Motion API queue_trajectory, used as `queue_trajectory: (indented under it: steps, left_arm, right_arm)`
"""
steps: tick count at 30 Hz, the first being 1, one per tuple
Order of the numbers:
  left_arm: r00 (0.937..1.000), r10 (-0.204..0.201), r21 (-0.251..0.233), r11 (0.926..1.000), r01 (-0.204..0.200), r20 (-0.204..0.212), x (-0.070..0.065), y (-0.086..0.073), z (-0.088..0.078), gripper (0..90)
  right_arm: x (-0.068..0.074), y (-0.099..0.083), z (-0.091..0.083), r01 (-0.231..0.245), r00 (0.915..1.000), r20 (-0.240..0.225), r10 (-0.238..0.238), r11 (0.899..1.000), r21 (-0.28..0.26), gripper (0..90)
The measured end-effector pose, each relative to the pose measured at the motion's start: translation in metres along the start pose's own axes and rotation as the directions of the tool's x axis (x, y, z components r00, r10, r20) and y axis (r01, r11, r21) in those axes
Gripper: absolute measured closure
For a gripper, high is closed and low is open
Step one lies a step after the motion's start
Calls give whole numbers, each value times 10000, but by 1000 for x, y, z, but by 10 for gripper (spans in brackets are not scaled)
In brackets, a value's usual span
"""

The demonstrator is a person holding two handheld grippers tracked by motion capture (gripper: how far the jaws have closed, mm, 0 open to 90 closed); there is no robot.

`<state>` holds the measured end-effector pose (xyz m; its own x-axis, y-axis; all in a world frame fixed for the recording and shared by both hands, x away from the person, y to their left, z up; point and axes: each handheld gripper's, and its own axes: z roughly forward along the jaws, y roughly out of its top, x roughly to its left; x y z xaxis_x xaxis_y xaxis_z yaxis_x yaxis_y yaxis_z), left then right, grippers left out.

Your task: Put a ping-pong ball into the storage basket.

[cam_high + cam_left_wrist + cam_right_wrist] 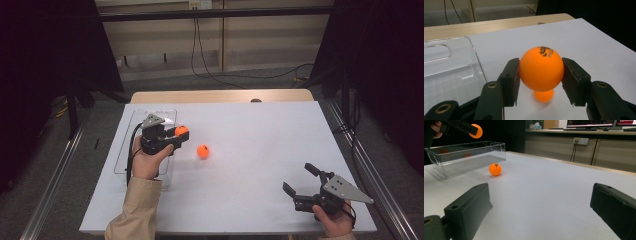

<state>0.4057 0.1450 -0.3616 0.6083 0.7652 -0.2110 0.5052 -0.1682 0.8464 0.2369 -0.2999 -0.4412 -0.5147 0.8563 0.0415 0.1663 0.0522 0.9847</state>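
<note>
Apparently halfway: the left tongs (176, 137) pinch one smooth, round orange plastic ball (541, 69), printed with black lettering, held above the white table (260, 150) just beside the clear, rigid plastic rectangular bin's (125, 150) near edge at nine o'clock. A second matching orange ball (202, 151) rests on the matte table near centre, outside the bin. The right tongs (300, 181) stand spread and empty at five o'clock.

Black grippers, tan sleeve

Both the left gripper (172, 137) and the right gripper (300, 181) are matte black, each topped by a grey three-cornered plate (345, 188) with small dark holes. Brass-coloured screws (492, 85) sit in the jaw arms. A black cable (132, 147) trails from the left one, over a tan sleeve (136, 210).
</note>
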Motion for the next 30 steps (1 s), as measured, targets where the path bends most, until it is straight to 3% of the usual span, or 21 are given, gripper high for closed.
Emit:
queue_trajectory:
  steps: [30]
  left_arm:
    - [9981, -231, -111, 9997, 225, -566, 17, -1, -11, 507]
  right_arm:
    - [0, 0, 1, 16, 10000, -23, -16, 10000, -8, 24]
